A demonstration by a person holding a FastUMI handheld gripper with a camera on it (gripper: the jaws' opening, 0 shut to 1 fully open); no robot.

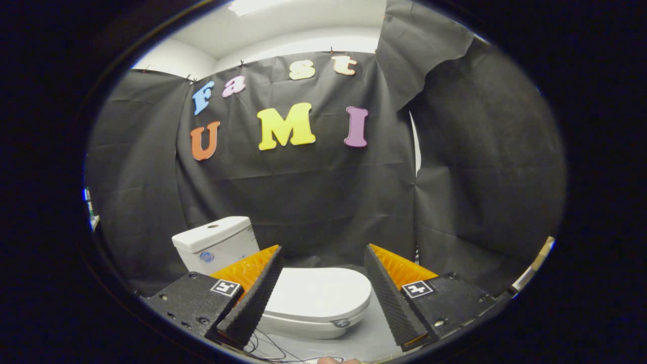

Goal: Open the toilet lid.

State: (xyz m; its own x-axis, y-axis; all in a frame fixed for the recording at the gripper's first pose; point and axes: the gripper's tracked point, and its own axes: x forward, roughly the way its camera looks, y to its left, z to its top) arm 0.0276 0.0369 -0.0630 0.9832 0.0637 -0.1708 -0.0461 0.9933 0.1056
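The tongs point(323, 283) stand wide apart and hold nothing, their two fingers framing the toilet lid point(318, 293), which lies closed and flat between and just beyond them, apart from both. By the look of it the lid is a rigid moulded plastic shell: light enough to swing with one finger, stiff so it will not flex, but glossy and likely slippery under a pinch. It presumably pivots on hinges at its back edge, toward the tank point(215, 242) at about 10 o'clock from the lid, so the sensible place to take hold is the free front lip at about 4 o'clock on the lid, farthest from the hinge, either hooking one finger under the overhang or nipping the rim between both. The lid is white, smooth and rounded, an oval with a thick rolled edge that overhangs the bowl point(303, 328) below it; a small dark fitting point(341, 322) sits on the bowl rim under that front lip. The tank is white too, with a button on top. Thin dark cables point(268, 349) trail over the pale floor point(364, 338) at about 6 o'clock.
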